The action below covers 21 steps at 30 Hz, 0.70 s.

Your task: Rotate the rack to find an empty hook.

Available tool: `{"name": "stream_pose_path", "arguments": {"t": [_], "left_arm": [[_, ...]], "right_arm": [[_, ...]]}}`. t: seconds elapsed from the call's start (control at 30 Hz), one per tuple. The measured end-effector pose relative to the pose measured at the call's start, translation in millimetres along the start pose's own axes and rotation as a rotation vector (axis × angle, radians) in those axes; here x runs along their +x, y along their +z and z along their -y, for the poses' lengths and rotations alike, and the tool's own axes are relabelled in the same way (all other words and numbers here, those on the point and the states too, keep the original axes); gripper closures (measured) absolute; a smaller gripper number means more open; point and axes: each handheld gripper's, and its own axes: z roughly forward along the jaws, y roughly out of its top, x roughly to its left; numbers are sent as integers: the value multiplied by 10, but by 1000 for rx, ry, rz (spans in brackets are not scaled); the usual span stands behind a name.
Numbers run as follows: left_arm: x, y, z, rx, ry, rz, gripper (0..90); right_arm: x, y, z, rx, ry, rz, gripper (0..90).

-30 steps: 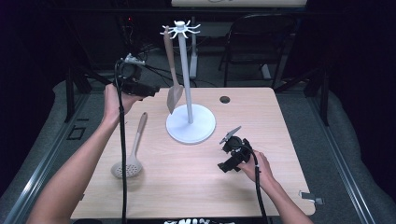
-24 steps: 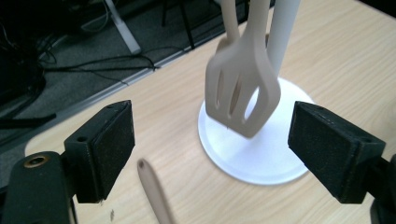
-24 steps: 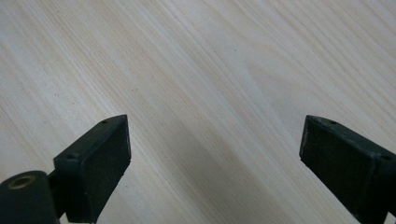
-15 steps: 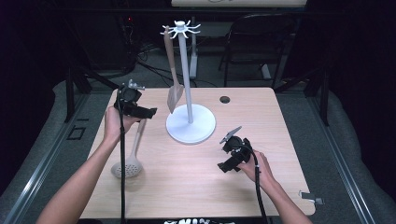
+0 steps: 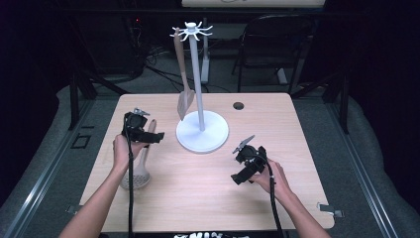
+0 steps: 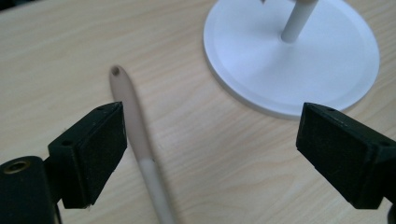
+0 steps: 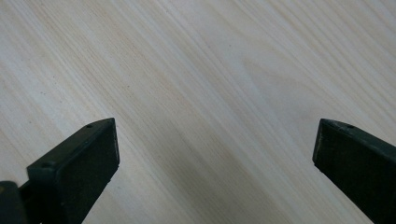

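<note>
Lowered since the earlier frames, the left gripper (image 5: 157, 137) hangs over the beige slotted spoon's handle (image 6: 135, 126), its jaws wide after just opening further, nothing clamped. Beside it stands the white round-based utensil stand (image 5: 202, 130) bearing 1 brown spatula (image 5: 184, 101). Right gripper (image 5: 238, 178) rests wide, empty, on the light wooden table (image 5: 277, 119).

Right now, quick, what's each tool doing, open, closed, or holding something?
Left tool: open, has just been opening, holding nothing; the skimmer handle lies on the table between its jaws, by one pad.
Right tool: open, empty.
</note>
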Motion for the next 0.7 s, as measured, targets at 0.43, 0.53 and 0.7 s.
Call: {"name": "stream_pose_path", "arguments": {"t": [0.43, 0.53, 0.7], "left_arm": [[117, 59, 166, 44, -42, -6, 72], [142, 71, 195, 52, -49, -3, 73], [143, 110, 228, 97, -33, -1, 102]], "right_arm": [[9, -12, -11, 1, -16, 10, 19], [16, -5, -14, 3, -23, 5, 25], [29, 21, -15, 26, -36, 15, 76]]}}
